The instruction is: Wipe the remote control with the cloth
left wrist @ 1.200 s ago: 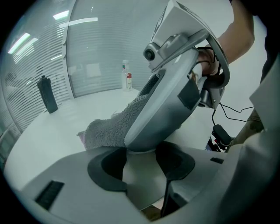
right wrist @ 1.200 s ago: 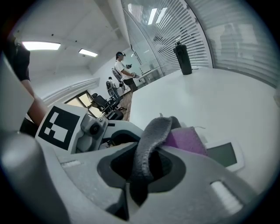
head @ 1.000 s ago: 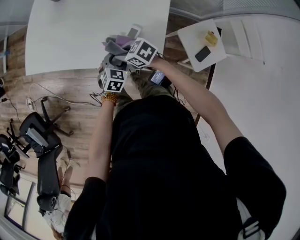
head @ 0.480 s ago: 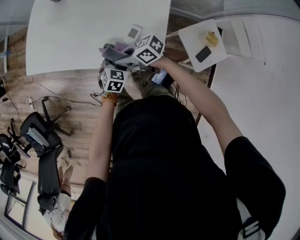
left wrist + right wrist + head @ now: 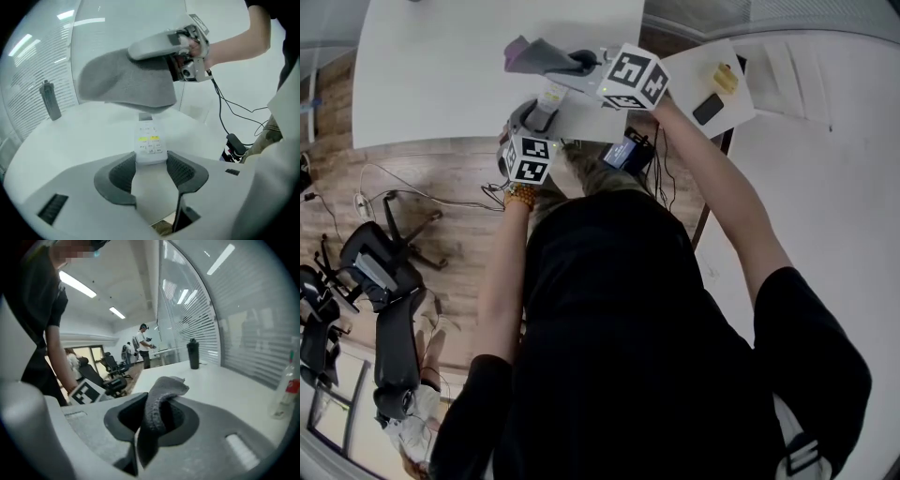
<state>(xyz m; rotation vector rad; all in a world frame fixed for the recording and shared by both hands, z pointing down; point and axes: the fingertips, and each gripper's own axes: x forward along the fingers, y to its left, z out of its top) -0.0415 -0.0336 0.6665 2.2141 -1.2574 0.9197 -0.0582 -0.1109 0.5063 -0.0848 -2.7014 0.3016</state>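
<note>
My left gripper (image 5: 536, 116) is shut on the near end of a white remote control (image 5: 551, 97), which points out over the white table (image 5: 441, 66). In the left gripper view the remote (image 5: 149, 143), with yellow and grey buttons, sits between the left gripper's (image 5: 151, 160) pads. A grey cloth (image 5: 536, 52) hangs from my right gripper (image 5: 574, 65), held above and beyond the remote without touching it. The cloth (image 5: 125, 84) droops over the remote's far end in the left gripper view. In the right gripper view the cloth (image 5: 161, 394) is pinched in the right gripper (image 5: 157, 417).
A dark bottle (image 5: 49, 100) stands on the table's far side. A small white side table (image 5: 684, 66) to the right holds a black phone (image 5: 706, 108) and a yellow object (image 5: 722, 76). Office chairs (image 5: 384, 281) and cables lie on the wooden floor at left.
My right gripper has lifted the cloth up and to the right, off the remote. The left gripper and the remote have stayed about where they were.
</note>
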